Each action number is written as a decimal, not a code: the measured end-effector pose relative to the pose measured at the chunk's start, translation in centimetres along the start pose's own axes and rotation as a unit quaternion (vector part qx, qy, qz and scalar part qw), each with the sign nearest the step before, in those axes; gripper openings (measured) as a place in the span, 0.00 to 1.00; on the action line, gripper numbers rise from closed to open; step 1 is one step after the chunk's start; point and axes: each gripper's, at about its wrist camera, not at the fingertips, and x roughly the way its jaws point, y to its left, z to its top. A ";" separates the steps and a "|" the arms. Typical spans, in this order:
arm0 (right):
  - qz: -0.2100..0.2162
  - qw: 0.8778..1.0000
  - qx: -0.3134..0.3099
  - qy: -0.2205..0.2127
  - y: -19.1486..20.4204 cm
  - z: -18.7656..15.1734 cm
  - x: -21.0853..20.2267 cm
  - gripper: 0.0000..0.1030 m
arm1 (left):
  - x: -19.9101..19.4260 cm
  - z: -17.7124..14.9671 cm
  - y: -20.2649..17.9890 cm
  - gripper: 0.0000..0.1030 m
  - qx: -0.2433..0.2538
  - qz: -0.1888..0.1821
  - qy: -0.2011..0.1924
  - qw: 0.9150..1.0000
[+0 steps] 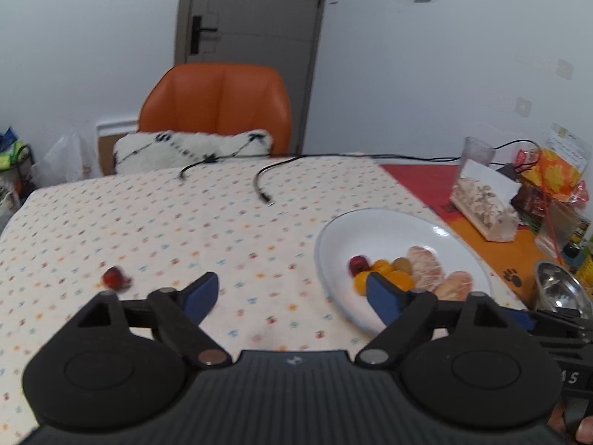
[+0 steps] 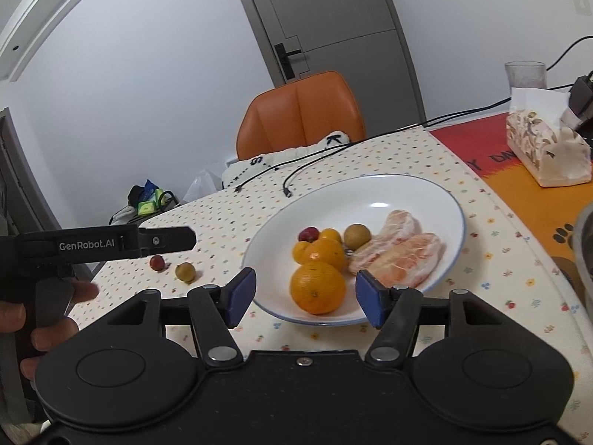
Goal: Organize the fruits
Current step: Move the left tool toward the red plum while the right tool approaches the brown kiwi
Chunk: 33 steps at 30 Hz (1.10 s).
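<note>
— What's sitting at twelve o'clock?
— I'm facing an orange chair [image 1: 217, 111] holding a white cushion [image 1: 192, 150], a grey door [image 1: 252, 29] standing behind it.
— And around?
— Pale walls [image 1: 426, 74] are surrounding me; a dotted tablecloth [image 1: 148, 230] is lying below.

White plate [image 2: 437, 200], perhaps blue-rimmed.

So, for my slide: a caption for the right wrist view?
Open right tongs hover before a white plate of fruit; two small fruits remain on the tablecloth.
</note>
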 end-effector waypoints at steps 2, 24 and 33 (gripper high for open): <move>0.003 1.000 -0.004 -0.001 0.5 0.0 0.1 0.63 | -0.1 0.0 0.8 0.87 -0.007 0.010 0.007 1.000; 0.058 0.998 -0.033 0.008 6.0 0.4 2.0 0.78 | -3.4 -1.0 7.4 0.87 -0.040 0.061 0.002 0.997; 0.075 0.996 -0.055 0.015 8.3 0.4 3.1 0.92 | -3.4 -1.7 9.4 0.92 -0.040 0.095 0.006 0.995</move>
